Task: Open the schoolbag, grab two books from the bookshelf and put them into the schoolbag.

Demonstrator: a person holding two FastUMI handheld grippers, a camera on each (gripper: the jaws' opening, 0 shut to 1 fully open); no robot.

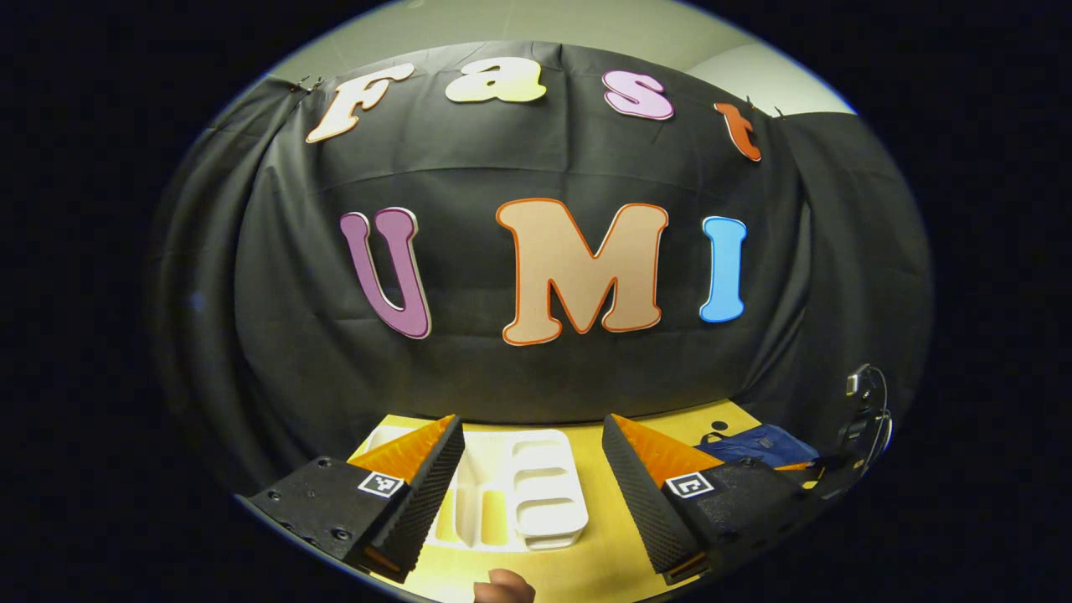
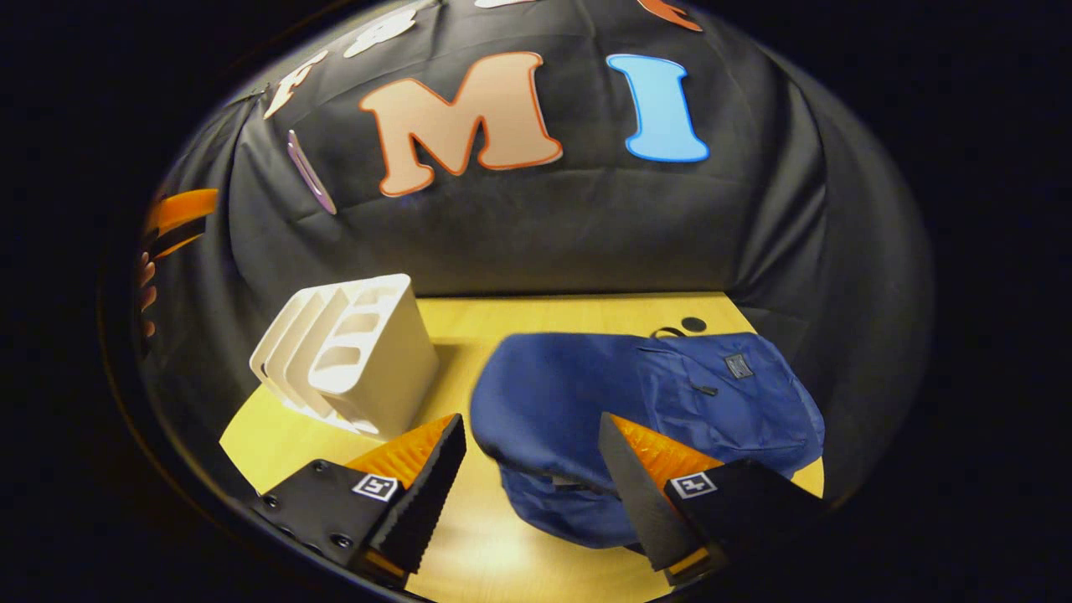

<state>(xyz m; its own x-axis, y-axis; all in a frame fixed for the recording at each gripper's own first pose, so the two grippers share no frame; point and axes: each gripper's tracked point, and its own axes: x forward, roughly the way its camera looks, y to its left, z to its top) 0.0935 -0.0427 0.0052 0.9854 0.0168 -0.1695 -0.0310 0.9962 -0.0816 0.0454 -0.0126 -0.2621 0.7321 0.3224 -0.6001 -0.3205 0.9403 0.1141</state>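
Note:
The blue schoolbag lies flat on the yellow table, with its small handle at the far end. My right gripper is open just above the bag's near end, the right finger over the fabric. I cannot tell whether the zip is undone. The white slotted bookshelf stands left of the bag, and the slots facing me look empty. In the left gripper view the same bookshelf sits straight ahead between the fingers of my open left gripper, held high above the table. The schoolbag lies off to its right.
A person's fingers hold the left gripper's body at the far left of the right gripper view. A fingertip pokes in at the bottom of the left gripper view. Cables hang at the table's right edge. A small black dot lies behind the bag.

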